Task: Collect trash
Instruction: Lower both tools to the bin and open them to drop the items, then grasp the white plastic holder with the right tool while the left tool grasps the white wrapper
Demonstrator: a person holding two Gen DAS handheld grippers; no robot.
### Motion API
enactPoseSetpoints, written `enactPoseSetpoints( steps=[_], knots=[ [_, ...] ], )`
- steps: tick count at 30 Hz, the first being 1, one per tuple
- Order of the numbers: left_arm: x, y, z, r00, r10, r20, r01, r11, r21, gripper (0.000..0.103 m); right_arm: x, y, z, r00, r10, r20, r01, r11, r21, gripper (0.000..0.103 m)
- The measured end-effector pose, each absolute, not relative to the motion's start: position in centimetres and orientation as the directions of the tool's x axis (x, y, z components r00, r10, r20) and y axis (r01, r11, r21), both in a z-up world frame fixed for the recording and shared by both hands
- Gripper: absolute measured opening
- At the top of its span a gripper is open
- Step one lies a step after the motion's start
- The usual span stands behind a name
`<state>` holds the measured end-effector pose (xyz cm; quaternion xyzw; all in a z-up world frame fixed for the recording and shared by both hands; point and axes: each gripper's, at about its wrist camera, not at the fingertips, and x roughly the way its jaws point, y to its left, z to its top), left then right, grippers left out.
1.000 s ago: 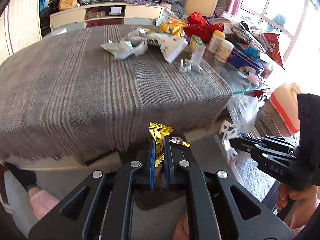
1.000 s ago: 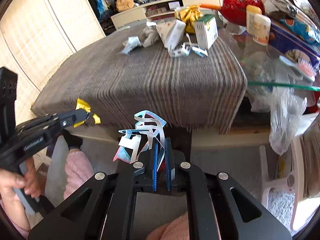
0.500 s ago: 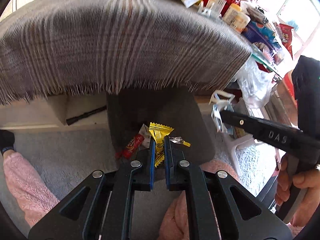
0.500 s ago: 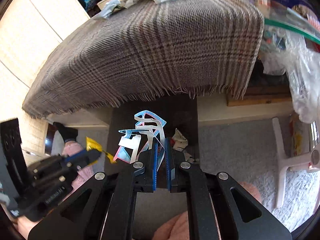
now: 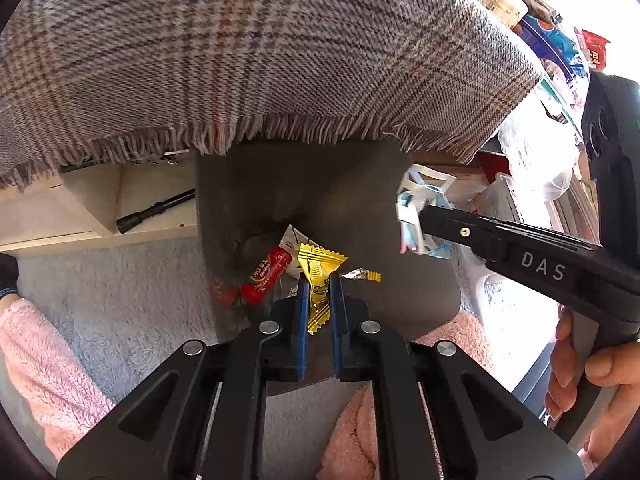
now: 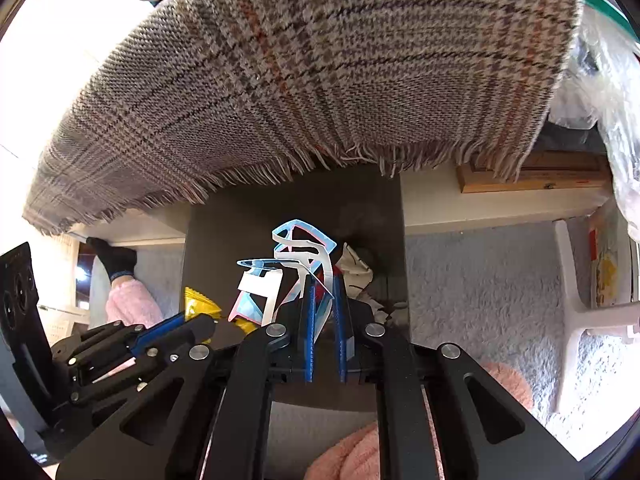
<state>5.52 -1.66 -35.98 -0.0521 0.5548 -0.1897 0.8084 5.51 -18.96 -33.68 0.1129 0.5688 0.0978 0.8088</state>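
Over the dark trash bin (image 5: 340,184) that stands below the fringed plaid cloth (image 5: 256,52), the left gripper (image 5: 318,292) pinches a yellow wrapper (image 5: 320,266). Beside it, also above the bin, the right gripper (image 6: 322,300) has its jaws opening around a blue-and-white cut carton scrap (image 6: 296,256). A red candy wrapper (image 5: 266,276) lies inside the bin.

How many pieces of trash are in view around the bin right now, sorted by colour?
Yellow: 1, crinkled yellow foil wrapper in the left tongs
Blue-and-white: 1, cut-up blue-and-white packaging scrap in the right tongs, jaws starting to open
Red: 1, red candy wrapper in the dark bin
White: 1, crumpled white paper in the bin
Total: 4
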Motion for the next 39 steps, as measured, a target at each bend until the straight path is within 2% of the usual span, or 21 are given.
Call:
enactPoseSetpoints(
  steps=[3,4,5,7,9,11,13,14,15,16,17,19,20,21,30,39],
  knots=[
    [5.8,-2.1,-35.9,0.302,-0.375,-0.877,0.26,0.917,-0.302,0.011,5.8,-18.6,-33.8,0.318,0.308,-0.897,-0.037,0.949,0.313,0.013],
    [5.8,-2.2,-35.9,0.302,-0.377,-0.876,0.261,0.916,-0.304,0.013,5.9,-18.6,-33.7,0.319,0.306,-0.897,-0.035,0.95,0.311,0.017],
    [5.8,-2.2,-35.8,0.302,-0.379,-0.875,0.262,0.915,-0.306,0.014,5.9,-18.6,-33.5,0.325,0.305,-0.895,-0.036,0.95,0.31,0.031],
    [5.6,-2.0,-35.5,0.307,-0.376,-0.874,0.258,0.917,-0.304,0.022,5.9,-18.7,-32.9,0.34,0.309,-0.888,-0.033,0.948,0.317,0.048],
    [5.3,-1.5,-35.1,0.316,-0.375,-0.872,0.254,0.919,-0.303,0.028,5.8,-19.1,-32.3,0.355,0.306,-0.884,-0.027,0.948,0.317,0.048],
    [5.0,-1.0,-34.6,0.323,-0.373,-0.87,0.251,0.92,-0.301,0.029,5.6,-19.5,-31.6,0.374,0.305,-0.876,-0.022,0.947,0.32,0.048],
    [4.5,-0.6,-33.8,0.342,-0.375,-0.861,0.249,0.92,-0.302,0.043,5.2,-20.0,-30.6,0.394,0.305,-0.867,-0.021,0.946,0.323,0.05],
    [4.3,-0.4,-33.3,0.354,-0.373,-0.858,0.246,0.922,-0.299,0.047,5.2,-20.3,-30.1,0.402,0.302,-0.865,-0.019,0.947,0.321,0.057],
    [4.1,-0.2,-32.8,0.366,-0.367,-0.855,0.241,0.925,-0.294,0.056,4.9,-20.6,-29.6,0.416,0.295,-0.86,-0.016,0.948,0.318,0.07],
    [3.9,0.0,-32.4,0.377,-0.359,-0.854,0.235,0.929,-0.287,0.07,4.6,-21.1,-28.9,0.437,0.285,-0.853,-0.008,0.95,0.313,0.078],
    [3.8,0.2,-31.9,0.39,-0.349,-0.852,0.228,0.933,-0.278,0.075,4.5,-21.5,-28.2,0.458,0.272,-0.846,0.001,0.952,0.306,0.088],
    [3.6,0.6,-30.9,0.408,-0.334,-0.85,0.216,0.94,-0.265,0.089,3.9,-22.4,-26.8,0.502,0.25,-0.828,0.013,0.955,0.296,0.096],
    [3.7,0.7,-30.4,0.411,-0.331,-0.849,0.212,0.941,-0.264,0.092,3.7,-23.0,-26.0,0.52,0.242,-0.819,0.016,0.956,0.293,0.1],
    [3.8,1.0,-29.9,0.414,-0.328,-0.849,0.208,0.942,-0.263,0.094,3.7,-23.6,-25.3,0.532,0.235,-0.814,0.018,0.957,0.288,0.1],
    [6.7,2.9,-23.5,0.497,-0.29,-0.818,0.187,0.956,-0.225,0.095,5.1,-26.0,-20.4,0.609,0.197,-0.768,0.02,0.964,0.263,0.1],
    [14.3,3.3,-17.1,0.582,-0.237,-0.778,0.148,0.971,-0.186,0.095,11.4,-24.1,-18.2,0.653,0.167,-0.738,-0.024,0.979,0.201,0.1]
  ],
)
